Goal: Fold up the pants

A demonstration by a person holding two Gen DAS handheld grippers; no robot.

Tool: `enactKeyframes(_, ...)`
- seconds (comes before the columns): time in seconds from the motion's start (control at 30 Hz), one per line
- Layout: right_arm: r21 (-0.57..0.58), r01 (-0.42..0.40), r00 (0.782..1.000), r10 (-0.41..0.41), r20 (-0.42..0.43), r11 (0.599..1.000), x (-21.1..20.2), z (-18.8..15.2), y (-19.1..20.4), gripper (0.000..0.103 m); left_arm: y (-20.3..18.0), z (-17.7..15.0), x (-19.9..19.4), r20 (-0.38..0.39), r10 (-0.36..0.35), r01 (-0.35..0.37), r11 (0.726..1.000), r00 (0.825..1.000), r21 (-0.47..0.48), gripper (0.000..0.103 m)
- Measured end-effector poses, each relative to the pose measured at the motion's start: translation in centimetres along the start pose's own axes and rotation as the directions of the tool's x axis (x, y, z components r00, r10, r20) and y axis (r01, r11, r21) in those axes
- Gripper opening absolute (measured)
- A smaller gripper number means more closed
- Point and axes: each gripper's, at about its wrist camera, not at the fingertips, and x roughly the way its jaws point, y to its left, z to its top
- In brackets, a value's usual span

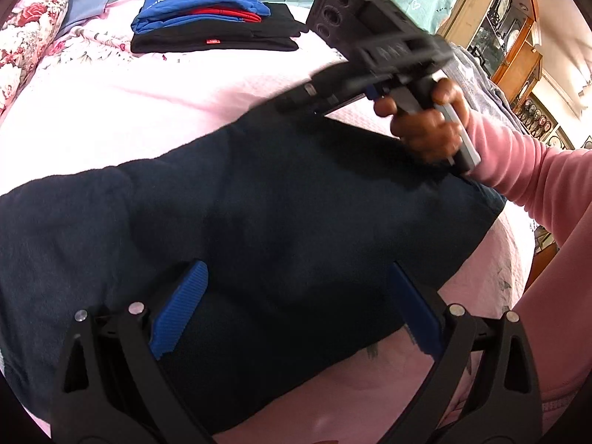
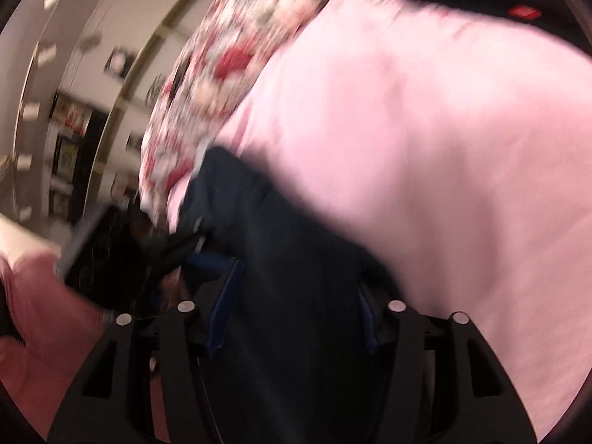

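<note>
Dark navy pants (image 1: 281,214) lie folded across the pink bedspread (image 1: 148,103). My left gripper (image 1: 296,307) is open above the near part of the pants, its blue pads (image 1: 181,307) wide apart with cloth below them. My right gripper (image 1: 296,100), held by a hand in a pink sleeve, hovers over the far edge of the pants; its tips are blurred there. In the blurred right wrist view the right gripper (image 2: 296,303) has its fingers apart over the pants (image 2: 281,259), and the left gripper (image 2: 111,255) shows at the left.
A stack of folded clothes (image 1: 214,22), blue and red on black, sits at the far side of the bed. A floral pillow (image 1: 29,37) lies at the far left. Wooden shelving (image 1: 510,37) stands at the right beyond the bed edge.
</note>
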Motion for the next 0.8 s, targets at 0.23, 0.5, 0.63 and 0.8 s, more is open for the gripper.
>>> enactKeyframes(0.23, 0.076, 0.05, 0.997, -0.054, 0.052, 0.996, -0.9, -0.7, -0.7, 0.031, 0.1, 0.1, -1.0, 0.022, 0.002, -0.002, 1.0, 1.0, -0.013, 0.099)
enactKeyframes(0.5, -0.053, 0.255, 0.927, -0.229, 0.297, 0.965, -4.8, -5.6, 7.1, 0.052, 3.0, 2.2, -4.0, 0.1, 0.175, -0.169, 0.983, 0.979, -0.07, 0.099)
enactKeyframes(0.63, -0.099, 0.316, 0.932, -0.289, 0.221, 0.944, 0.1, -8.3, 8.2, 0.053, 5.4, 1.8, -0.8, -0.017, 0.226, -0.226, 0.962, 0.974, -0.151, 0.099)
enactKeyframes(0.8, 0.001, 0.489, 0.851, -0.478, 0.216, 0.872, -4.3, -13.2, 4.5, 0.051, 4.7, 2.0, -0.6, -0.036, 0.271, -0.273, 0.952, 0.962, -0.138, 0.099)
